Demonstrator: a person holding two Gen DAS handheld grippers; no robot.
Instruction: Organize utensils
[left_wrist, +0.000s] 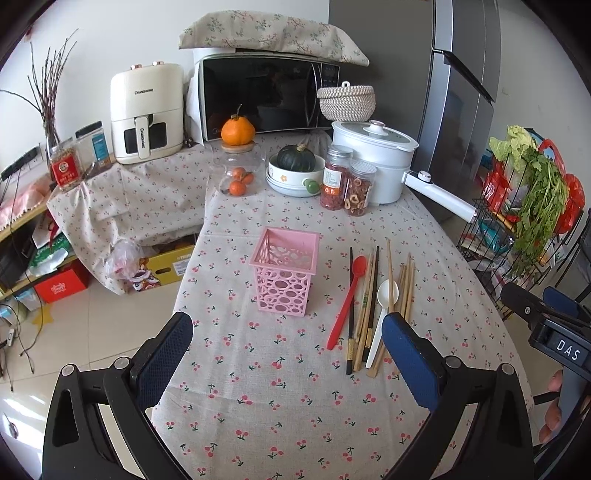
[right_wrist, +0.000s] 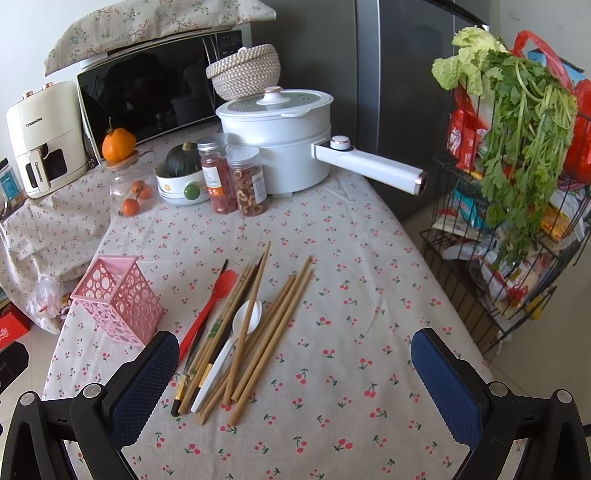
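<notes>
An empty pink perforated utensil holder (left_wrist: 285, 273) stands upright mid-table; it also shows in the right wrist view (right_wrist: 118, 300). To its right lies a loose pile: a red spoon (left_wrist: 347, 299) (right_wrist: 208, 308), a white spoon (left_wrist: 382, 314) (right_wrist: 231, 345), and several wooden and dark chopsticks (left_wrist: 400, 288) (right_wrist: 273, 325). My left gripper (left_wrist: 288, 350) is open and empty, above the table in front of the holder. My right gripper (right_wrist: 295, 373) is open and empty, just in front of the pile; its body shows at the right edge of the left wrist view (left_wrist: 546, 325).
At the back of the cherry-print table (left_wrist: 280, 406) stand a white pot with a long handle (right_wrist: 280, 147), two jars (right_wrist: 236, 181), a bowl with a squash (right_wrist: 181, 177), a glass jar with oranges (left_wrist: 238, 166), a microwave and an air fryer. A wire rack with greens (right_wrist: 517, 177) stands right.
</notes>
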